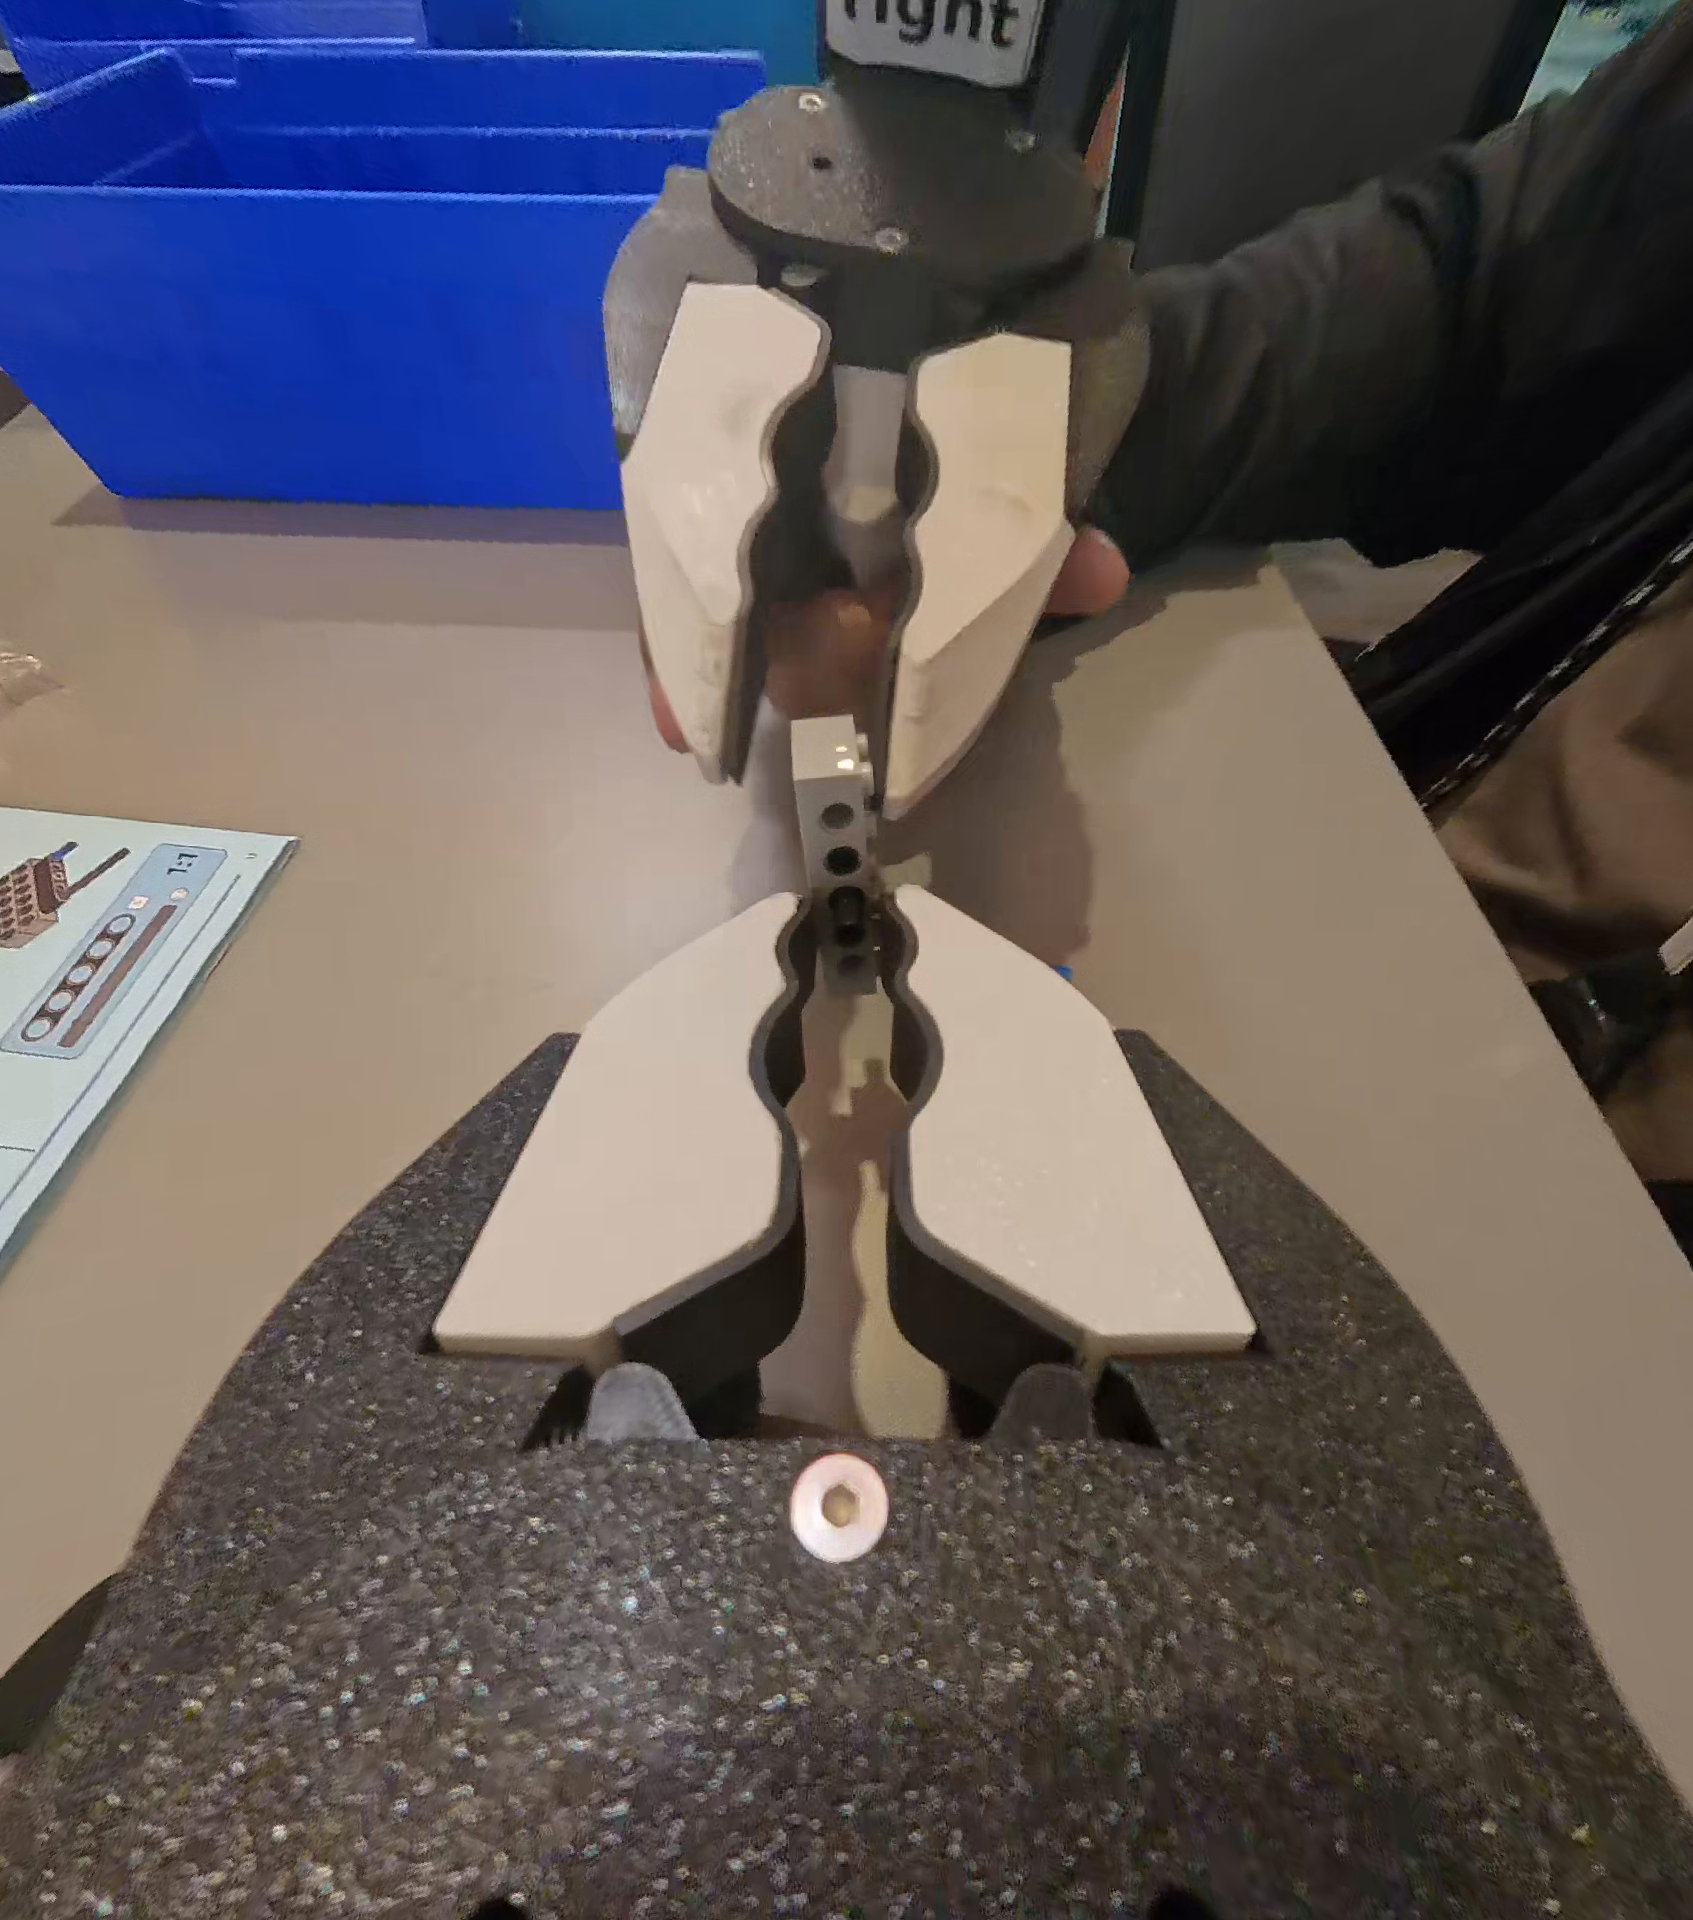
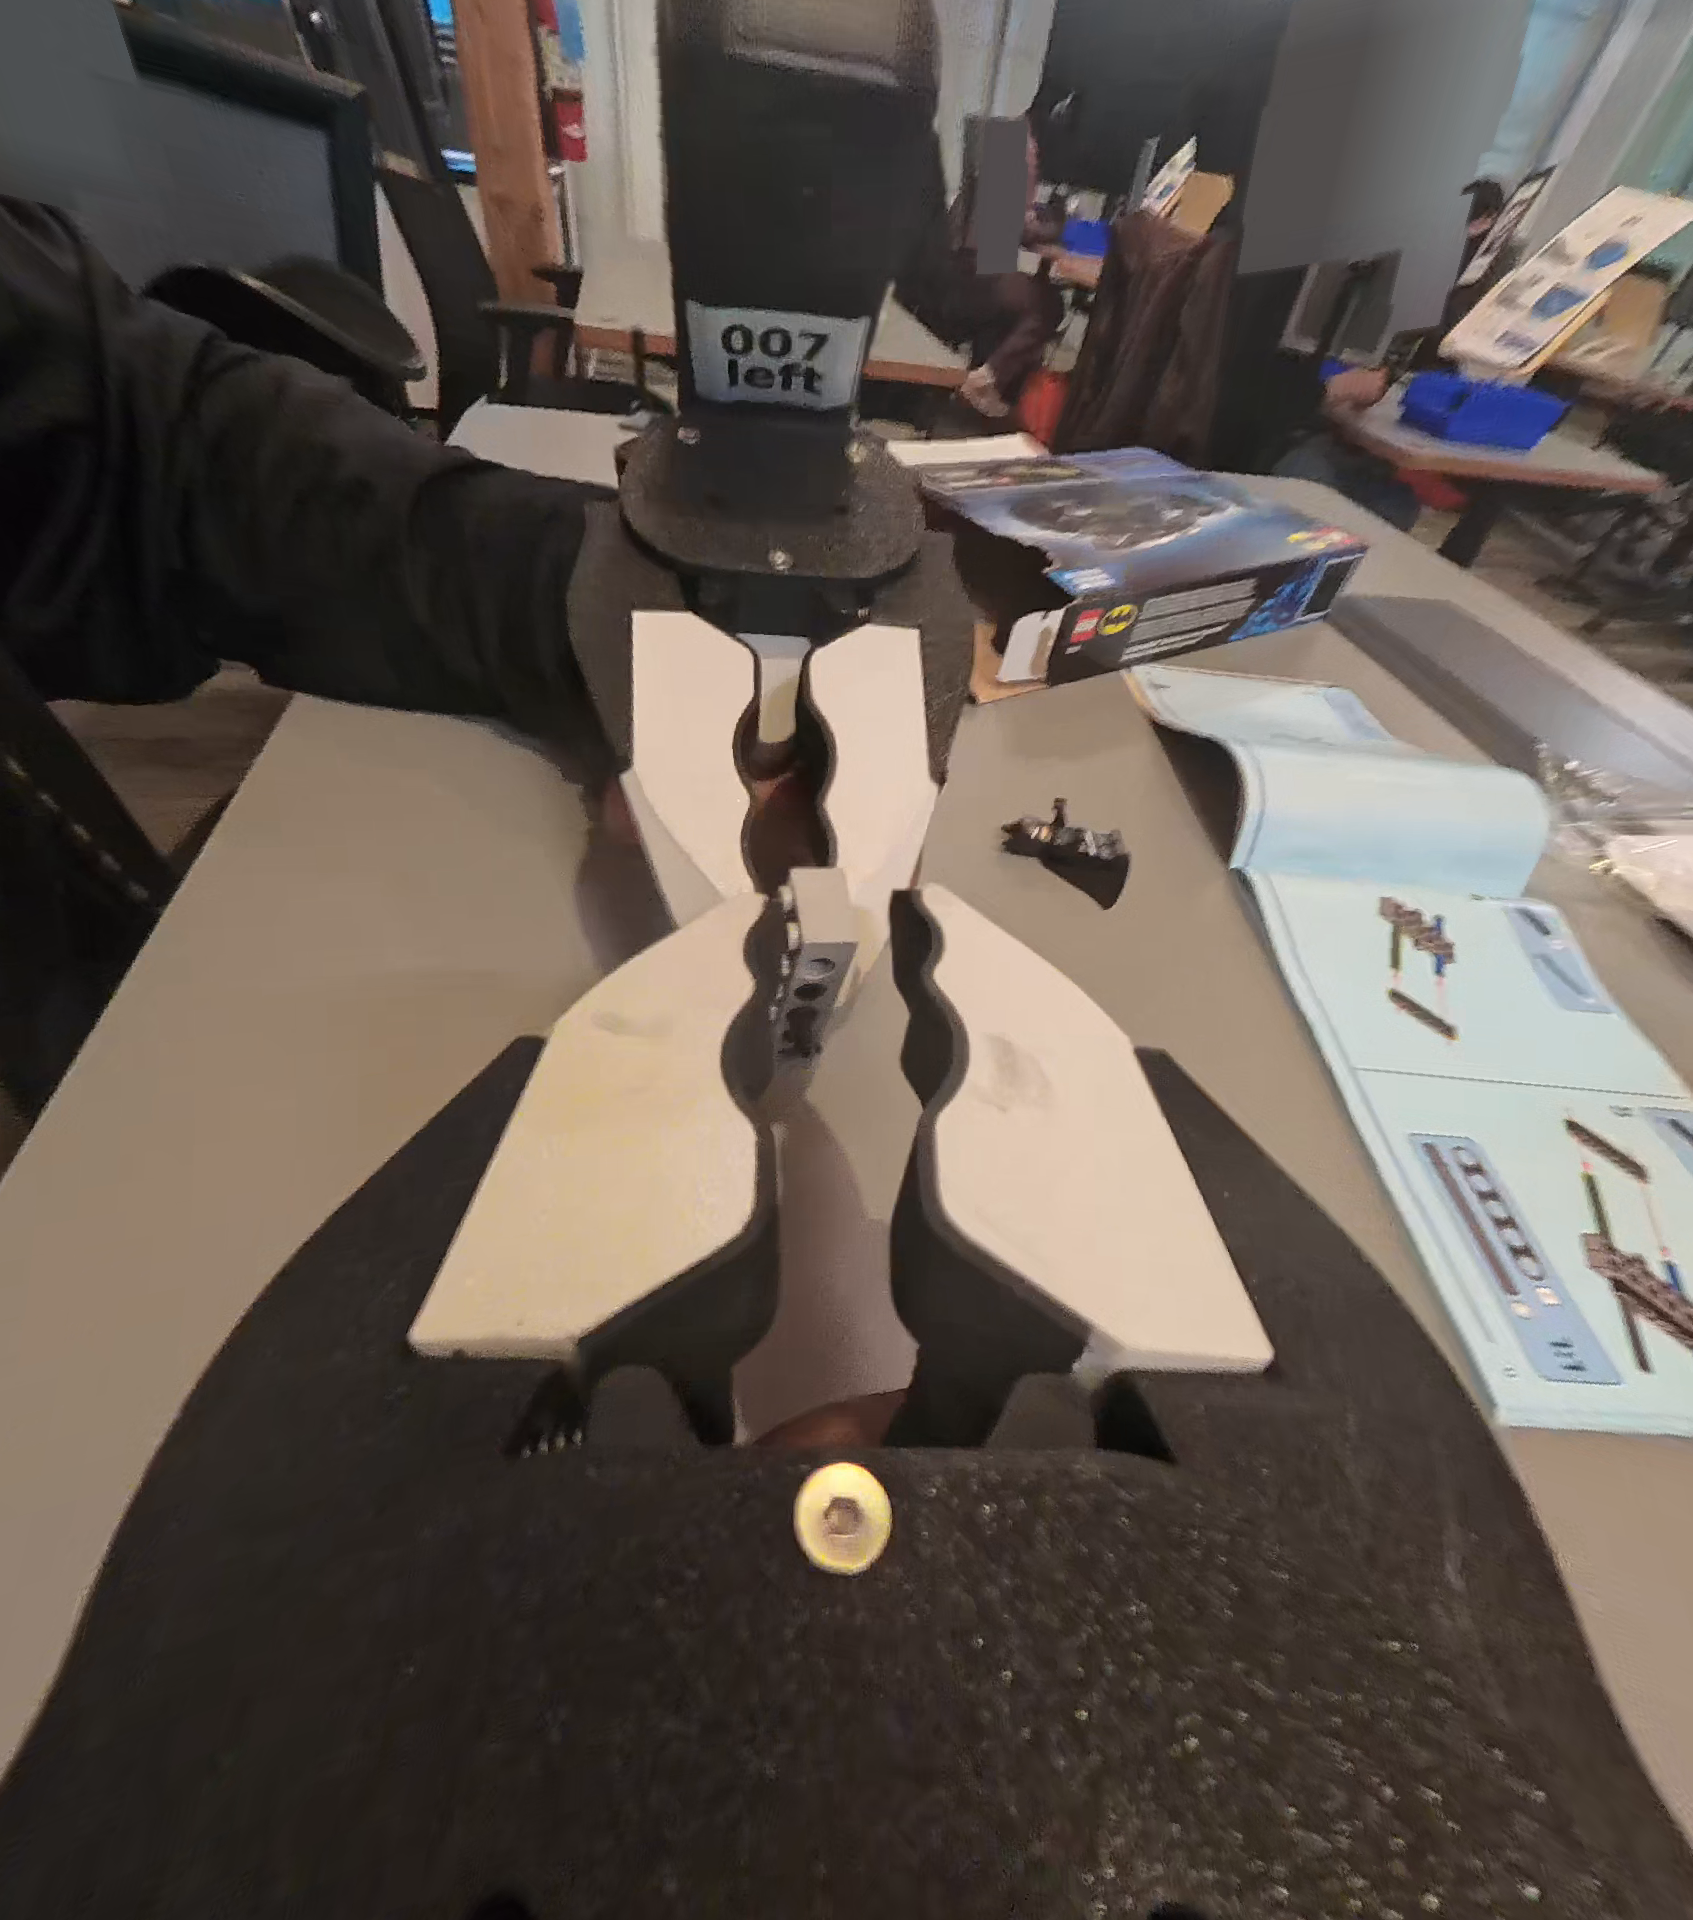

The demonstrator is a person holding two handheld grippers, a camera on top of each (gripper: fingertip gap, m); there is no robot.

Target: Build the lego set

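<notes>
Soft indoor overhead light, faint shadows on the table (image 1: 406,644), fisheye-warped edges, blurred background.

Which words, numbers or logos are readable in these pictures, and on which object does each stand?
I do not copy out writing; these things bear it:
White label on the left hand-held gripper: legible print.
White label on the right hand-held gripper: cut off by the frame.
Dark box: logos, small print.
Light-blue booklet: small figures, mostly blurred.
</notes>
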